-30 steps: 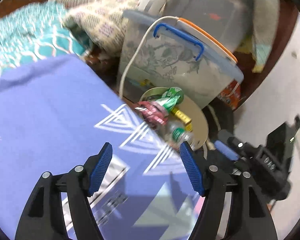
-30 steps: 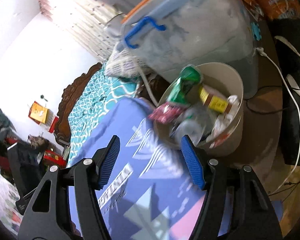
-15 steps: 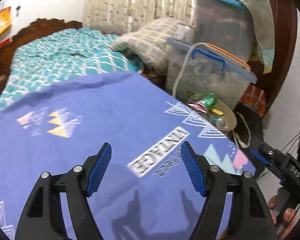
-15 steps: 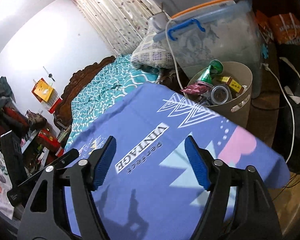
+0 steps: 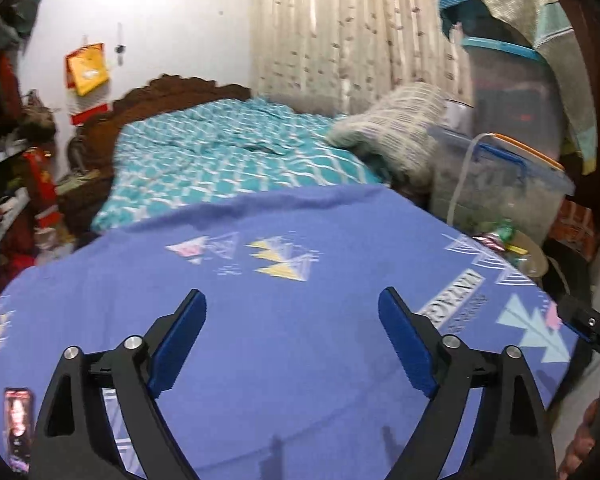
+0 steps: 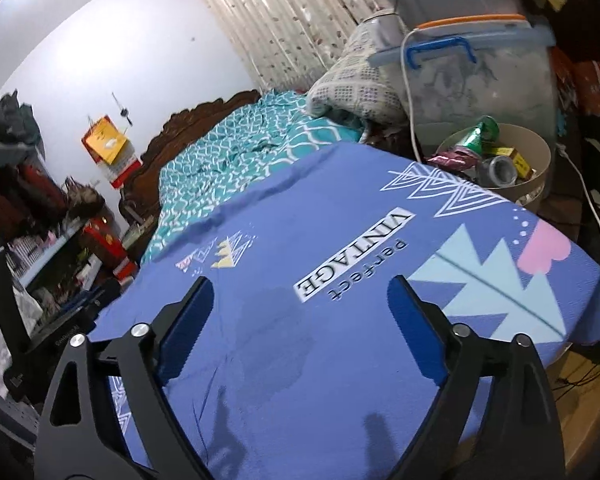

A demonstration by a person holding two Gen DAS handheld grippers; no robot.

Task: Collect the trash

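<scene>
A beige waste bin point(image 6: 540, 152) stands on the floor past the far right corner of a blue-covered table point(image 6: 340, 320). It holds a green wrapper point(image 6: 480, 132), a red wrapper point(image 6: 452, 159), a clear bottle point(image 6: 500, 168) and a yellow item. In the left wrist view the bin point(image 5: 536, 260) shows at the table's right edge. My left gripper point(image 5: 292, 328) hovers over the blue cloth, jaws opening, nothing between them. My right gripper point(image 6: 300, 316) also hangs above the cloth, jaws opening and empty. A wet patch point(image 6: 276, 340) darkens the cloth beneath it.
A clear storage box with a blue handle point(image 6: 480, 76) and a white cable point(image 6: 410, 92) stand behind the bin. A bed with a teal cover point(image 5: 220, 160) lies beyond the table. Cluttered shelves point(image 6: 40, 240) line the left. A phone point(image 5: 18, 420) lies at the table's near left.
Both grippers have pulled back from the bin and across the table, and their jaws have spread wider. The bin has shrunk toward the far right; the bed and wall have come into view.
</scene>
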